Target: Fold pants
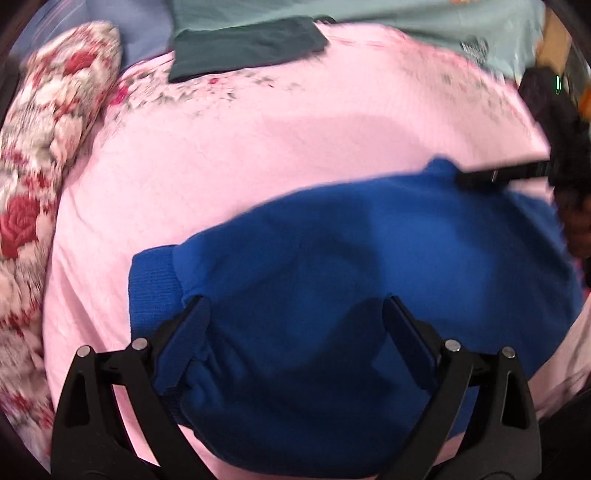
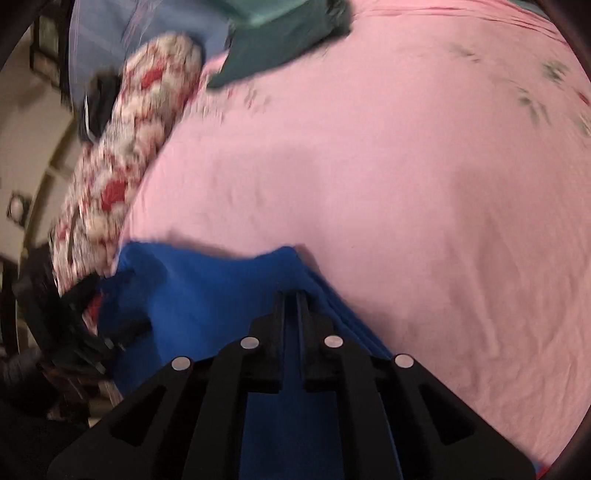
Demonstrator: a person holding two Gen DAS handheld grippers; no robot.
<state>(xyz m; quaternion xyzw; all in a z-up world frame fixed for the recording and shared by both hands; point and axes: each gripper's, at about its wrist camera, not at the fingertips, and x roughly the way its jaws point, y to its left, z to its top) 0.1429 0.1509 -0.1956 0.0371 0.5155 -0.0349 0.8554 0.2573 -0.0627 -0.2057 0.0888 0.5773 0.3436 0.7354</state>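
Blue pants [image 1: 351, 251] lie bunched on the pink bedsheet [image 1: 258, 155]. In the left wrist view a ribbed cuff [image 1: 153, 280] shows at their near left. My left gripper [image 1: 297, 314] stands wide open low over the near part of the pants, with blue cloth lying between and around its fingers [image 1: 195, 317]. At the far right corner of the pants, the black fingers of my right gripper [image 1: 495, 175] reach in. In the right wrist view the right gripper [image 2: 291, 295] is shut on a fold of the blue pants [image 2: 207, 295], whose edge is lifted off the sheet.
A floral red-and-white quilt roll [image 1: 48, 166] runs along the left side of the bed. A folded dark green garment [image 1: 243, 48] and a pale teal cloth [image 1: 406, 22] lie at the far edge. Dark, blurred objects [image 2: 74, 332] sit at the left edge.
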